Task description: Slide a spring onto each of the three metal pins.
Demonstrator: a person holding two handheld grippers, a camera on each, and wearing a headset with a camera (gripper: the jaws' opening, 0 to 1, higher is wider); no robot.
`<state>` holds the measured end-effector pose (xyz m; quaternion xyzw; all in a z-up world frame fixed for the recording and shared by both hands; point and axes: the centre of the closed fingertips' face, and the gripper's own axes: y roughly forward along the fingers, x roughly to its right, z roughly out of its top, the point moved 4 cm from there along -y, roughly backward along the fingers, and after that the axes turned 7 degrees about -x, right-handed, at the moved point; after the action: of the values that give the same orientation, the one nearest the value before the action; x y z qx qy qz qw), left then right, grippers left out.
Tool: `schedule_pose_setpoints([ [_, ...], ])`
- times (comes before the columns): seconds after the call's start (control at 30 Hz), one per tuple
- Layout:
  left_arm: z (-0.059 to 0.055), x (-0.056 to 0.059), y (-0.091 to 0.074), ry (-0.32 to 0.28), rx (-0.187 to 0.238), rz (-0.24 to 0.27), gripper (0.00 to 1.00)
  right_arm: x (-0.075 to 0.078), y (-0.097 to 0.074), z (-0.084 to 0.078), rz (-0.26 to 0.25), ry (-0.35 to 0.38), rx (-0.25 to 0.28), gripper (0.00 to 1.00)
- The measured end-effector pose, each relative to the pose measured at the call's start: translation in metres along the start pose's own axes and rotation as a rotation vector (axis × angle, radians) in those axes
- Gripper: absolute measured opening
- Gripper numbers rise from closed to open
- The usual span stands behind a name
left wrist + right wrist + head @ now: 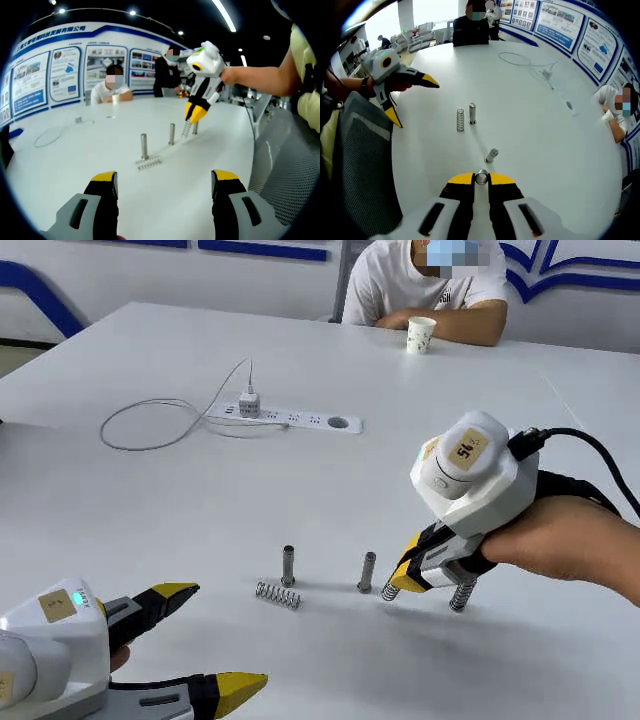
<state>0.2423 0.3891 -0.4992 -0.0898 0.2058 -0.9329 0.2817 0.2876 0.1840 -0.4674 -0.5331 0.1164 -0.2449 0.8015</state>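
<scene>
Two bare metal pins (288, 565) (367, 572) stand upright on the white table (300, 490). A third pin (462, 595), behind the right gripper, carries a coiled spring. A loose spring (278, 594) lies flat beside the left pin. My right gripper (400, 585) is shut on another spring (390, 590), held low just right of the middle pin (491, 155); in the right gripper view that spring (481, 176) sits between the yellow tips. My left gripper (222, 635) is open with nothing between its jaws, near the table's front, well short of the lying spring (148, 162).
A white power strip (290, 418) with a plugged charger and a looped cable (150, 425) lies mid-table. A paper cup (421, 335) stands at the far edge in front of a seated person (430, 290). A mesh chair (360, 165) stands beside the table.
</scene>
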Motion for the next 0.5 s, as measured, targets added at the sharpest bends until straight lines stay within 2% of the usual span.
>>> schedule_pose_setpoints([
  [0.5, 0.001, 0.001, 0.000, 0.006, 0.001, -0.004, 0.78, 0.005, -0.020, 0.013, -0.003, -0.003, 0.020, 0.12],
])
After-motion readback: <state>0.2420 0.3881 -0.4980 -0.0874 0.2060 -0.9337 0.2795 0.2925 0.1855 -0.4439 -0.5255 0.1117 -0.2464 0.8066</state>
